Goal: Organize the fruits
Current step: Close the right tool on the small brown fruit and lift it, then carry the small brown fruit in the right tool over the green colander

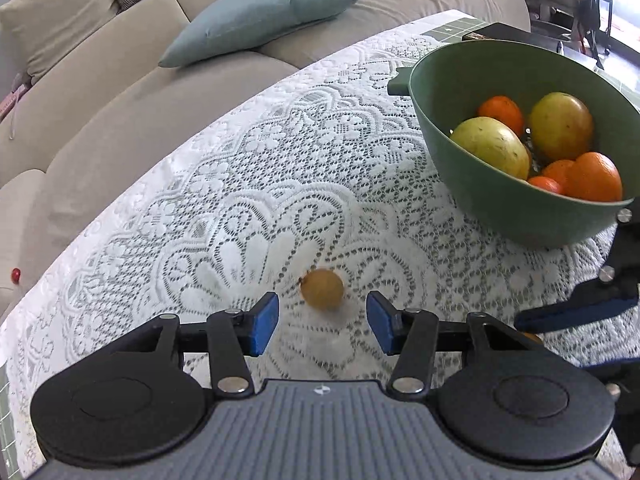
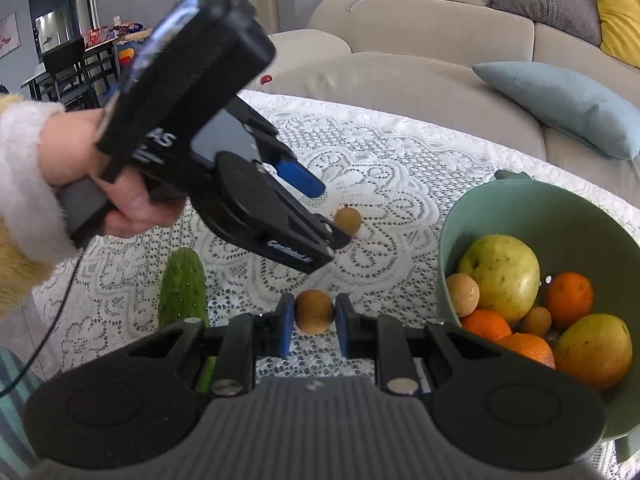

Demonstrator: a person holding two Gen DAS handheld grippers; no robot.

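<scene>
A: Where is the loose fruit, and what surrounds it?

B: A small round brown fruit [image 1: 322,289] lies on the lace-covered table [image 1: 240,184], well in from its edges, near the green bowl [image 1: 460,168] already holding oranges and pears. The left gripper [image 1: 322,322] hangs just over it, blue pads partly apart on either side, nothing between them yet touching. The right gripper [image 2: 313,326] is closed on a second small brown fruit [image 2: 314,316], close beside the bowl's rim. A cucumber [image 2: 183,292] lies toward the table's near edge.

A: How would the loose fruit handle?

B: It looks light, with a thin firm skin that could dent or roll away on the bumpy lace. I would close gently across its widest middle.

A: Does it point anywhere?

B: It is nearly a ball, so it has no real long axis. A short stem stub sticks out on its left side in the left wrist view, roughly level with the table.
</scene>
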